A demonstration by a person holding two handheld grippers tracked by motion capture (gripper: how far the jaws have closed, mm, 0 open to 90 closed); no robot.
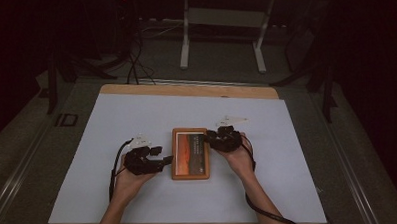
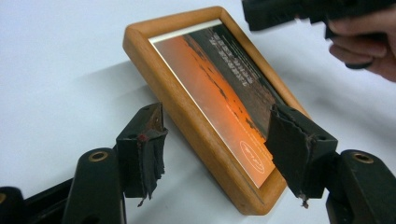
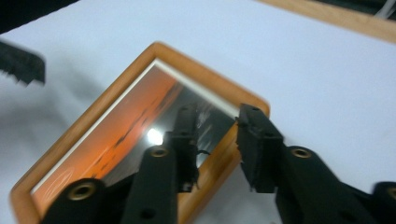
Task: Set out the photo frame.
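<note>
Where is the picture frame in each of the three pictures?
High view: the picture frame lies flat in the middle of the table, between the left gripper and the right gripper.
Left gripper view: it runs slantwise from the top middle down to the lower right.
Right gripper view: it runs from the lower left up to the middle.
Shared landmark: the orange sunset photo inside the wooden border.

One wooden picture frame (image 1: 190,153) on one white-covered table (image 1: 136,114), two handheld grippers flanking the frame, left gripper (image 1: 164,159), right gripper (image 1: 207,138)
</note>
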